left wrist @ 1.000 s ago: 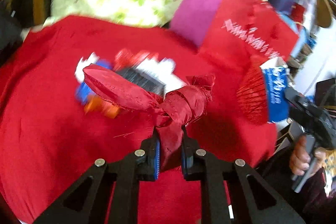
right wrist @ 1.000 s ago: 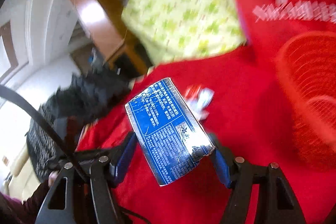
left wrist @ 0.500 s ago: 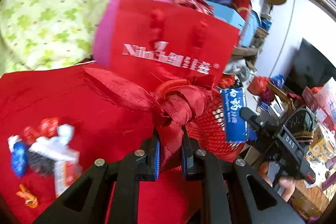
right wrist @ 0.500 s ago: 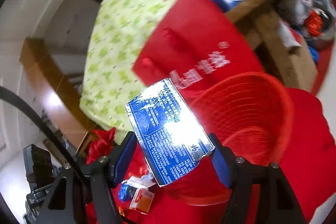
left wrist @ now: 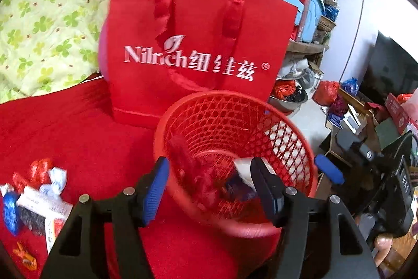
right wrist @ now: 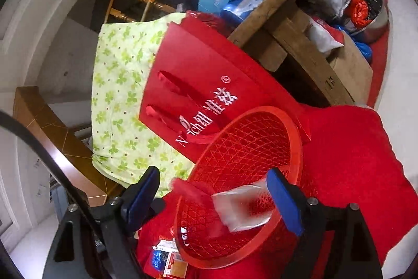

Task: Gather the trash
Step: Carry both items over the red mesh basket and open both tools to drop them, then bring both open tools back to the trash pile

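Note:
A red mesh basket (left wrist: 261, 122) stands on the red-covered table (left wrist: 78, 143). My left gripper (left wrist: 211, 190) hovers over its near rim, its jaws opening with no pad touching anything. The knotted red ribbon (left wrist: 188, 166) drops blurred into the basket. In the right wrist view my right gripper (right wrist: 214, 200) is over the basket (right wrist: 248, 148) too, its jaws opening. The blue-and-silver carton (right wrist: 240, 208) falls free between them, blurred. In the left wrist view the carton (left wrist: 241, 181) lies low in the basket, and the right gripper's blue pad (left wrist: 327, 171) shows past the rim.
A red gift bag (left wrist: 196, 56) stands right behind the basket, with green clover cloth (left wrist: 47, 17) behind that. Several wrappers and a small box (left wrist: 34, 198) lie on the table to the left. Cluttered shelves, boxes and bags fill the floor to the right.
Both grippers have let go: the ribbon has left the left jaws and the carton the right jaws. Both are falling into the basket. Both hands drew closer over the basket.

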The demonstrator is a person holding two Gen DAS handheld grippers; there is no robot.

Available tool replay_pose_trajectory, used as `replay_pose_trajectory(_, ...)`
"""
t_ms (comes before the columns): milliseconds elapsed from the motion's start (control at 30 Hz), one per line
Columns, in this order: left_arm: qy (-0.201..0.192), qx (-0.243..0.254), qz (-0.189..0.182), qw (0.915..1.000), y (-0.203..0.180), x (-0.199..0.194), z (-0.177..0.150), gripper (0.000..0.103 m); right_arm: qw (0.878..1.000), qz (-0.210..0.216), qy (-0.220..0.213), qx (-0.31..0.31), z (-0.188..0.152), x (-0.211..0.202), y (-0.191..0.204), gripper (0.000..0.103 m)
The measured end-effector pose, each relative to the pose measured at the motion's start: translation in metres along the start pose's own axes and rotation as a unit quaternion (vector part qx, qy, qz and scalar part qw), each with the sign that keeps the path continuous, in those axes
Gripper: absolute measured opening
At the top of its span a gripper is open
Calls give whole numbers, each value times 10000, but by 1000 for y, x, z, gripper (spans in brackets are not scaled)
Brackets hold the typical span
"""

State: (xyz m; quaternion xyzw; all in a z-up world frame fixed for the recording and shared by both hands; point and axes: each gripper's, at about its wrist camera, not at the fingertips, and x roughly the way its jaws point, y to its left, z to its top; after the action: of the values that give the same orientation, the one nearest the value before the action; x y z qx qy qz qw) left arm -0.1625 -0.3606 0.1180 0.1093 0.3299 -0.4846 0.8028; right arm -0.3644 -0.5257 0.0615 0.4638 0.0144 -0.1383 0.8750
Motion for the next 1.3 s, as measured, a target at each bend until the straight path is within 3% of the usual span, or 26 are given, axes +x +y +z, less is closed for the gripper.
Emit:
replay_pose_trajectory(200, -235, -258, 442, 9984, 39, -52, -44, 66, 9929, 472, -80, -1085, -24, -8, 51, 86)
replay_pose_trajectory(400, -182, -927, 1139, 9890, 112, -105, -104, 68, 9792, 913, 466, -1752, -70, 15, 105, 86)
replay_pose_trajectory(533, -149, -1623, 1739, 9712, 176, -135, -146, 68, 9676, 925, 1082, -2087, -109, 45, 132, 86)
replay_pose_trajectory(700, -76, -2271, 2352, 9450, 239, -158, -191, 68, 9474, 557, 2077, -2369, -159, 94, 148, 85)
replay_pose_trajectory(867, -48, -2672, 2480, 9312, 279, -163, -219, 68, 9299, 285, 2892, -2256, -197, 133, 146, 76)
replay_pose_trajectory(1067, 33, -2699, 2285, 9354, 299, -140, -213, 68, 9074, 47, 3721, -1952, -229, 181, 147, 76)
replay_pose_trajectory(1300, 120, -2626, 1932, 9453, 315, -99, -197, 68, 8816, -311, 4200, -2131, -263, 233, 161, 76)
